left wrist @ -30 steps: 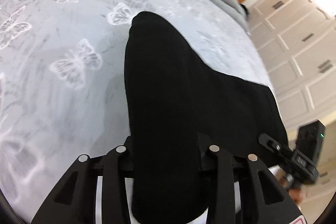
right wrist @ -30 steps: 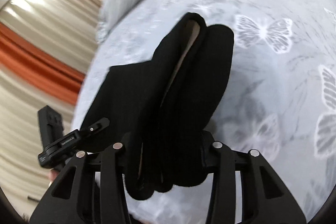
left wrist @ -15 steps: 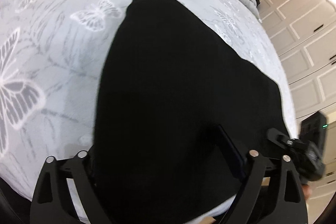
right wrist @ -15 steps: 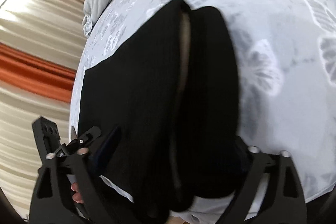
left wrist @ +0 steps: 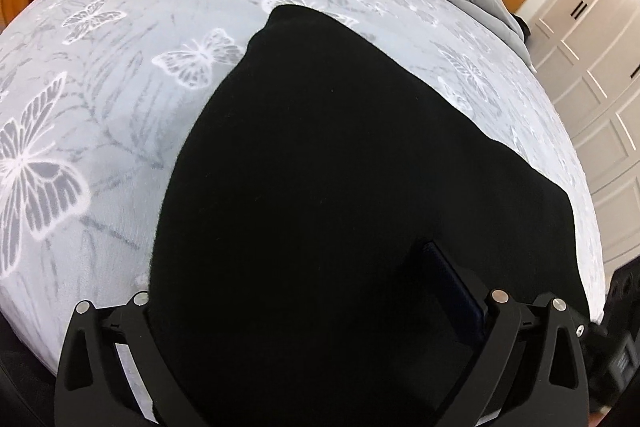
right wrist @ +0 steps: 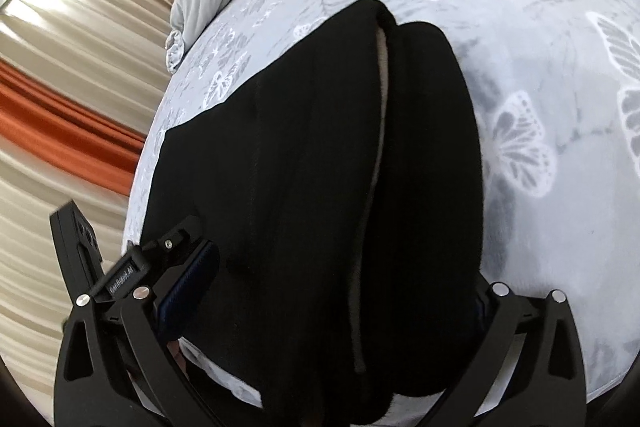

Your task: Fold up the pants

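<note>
Black pants [left wrist: 340, 187] lying folded on butterfly-print bedspread [left wrist: 120, 107], spreading between wide-parted fingers of left gripper [left wrist: 316, 311], right gripper [right wrist: 320, 291] likewise gaping around the fabric.

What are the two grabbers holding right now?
Nothing. Both the left gripper and the right gripper are open around the near edge of the black pants lying on the bed.

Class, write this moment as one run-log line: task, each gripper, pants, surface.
task: fold pants | left gripper: open | right gripper: open | black pants: folded, lying on butterfly bedspread
</note>
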`<state>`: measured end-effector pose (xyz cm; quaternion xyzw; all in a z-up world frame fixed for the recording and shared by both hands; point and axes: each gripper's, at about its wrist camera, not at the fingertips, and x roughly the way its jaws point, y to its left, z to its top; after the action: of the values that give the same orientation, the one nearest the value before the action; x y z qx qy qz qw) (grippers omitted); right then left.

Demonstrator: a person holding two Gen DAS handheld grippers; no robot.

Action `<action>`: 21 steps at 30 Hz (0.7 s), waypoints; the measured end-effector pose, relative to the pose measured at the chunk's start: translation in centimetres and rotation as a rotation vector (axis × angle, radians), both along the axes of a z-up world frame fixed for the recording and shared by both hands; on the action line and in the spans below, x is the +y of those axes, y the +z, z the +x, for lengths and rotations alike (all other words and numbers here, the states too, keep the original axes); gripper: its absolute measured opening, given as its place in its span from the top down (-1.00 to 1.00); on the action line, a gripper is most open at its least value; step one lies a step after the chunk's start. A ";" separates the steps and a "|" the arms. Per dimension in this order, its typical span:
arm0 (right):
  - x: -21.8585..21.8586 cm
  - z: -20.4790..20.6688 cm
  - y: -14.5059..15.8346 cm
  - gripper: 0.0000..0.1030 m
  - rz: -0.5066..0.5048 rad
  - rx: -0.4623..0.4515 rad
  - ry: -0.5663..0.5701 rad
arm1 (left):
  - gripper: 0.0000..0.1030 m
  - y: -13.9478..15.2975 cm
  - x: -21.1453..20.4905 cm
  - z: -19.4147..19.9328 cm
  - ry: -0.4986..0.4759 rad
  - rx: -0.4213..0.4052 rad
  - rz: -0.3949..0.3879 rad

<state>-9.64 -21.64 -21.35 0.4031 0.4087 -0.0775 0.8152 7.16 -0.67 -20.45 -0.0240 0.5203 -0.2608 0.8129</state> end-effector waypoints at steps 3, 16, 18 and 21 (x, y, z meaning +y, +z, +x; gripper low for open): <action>0.2 0.0 0.0 -0.91 -0.001 -0.014 -0.014 | -0.90 -0.2 0.0 0.1 -0.002 -0.003 -0.004; 0.6 0.1 0.0 -0.91 -0.023 -0.022 -0.032 | -0.88 -0.1 2.8 -1.0 -0.104 0.082 -0.101; 0.5 0.2 -0.1 -0.91 -0.024 -0.034 -0.049 | -0.88 -0.5 3.0 -0.4 -0.090 0.108 -0.119; -0.3 0.2 -0.1 -0.32 -0.038 -0.036 -0.072 | -0.83 -0.4 2.7 0.1 -0.066 0.106 -0.144</action>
<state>-9.40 -21.98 -21.44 0.4033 0.3777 -0.1073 0.8265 7.24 2.05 -20.90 -0.0789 0.5431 -0.3224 0.7713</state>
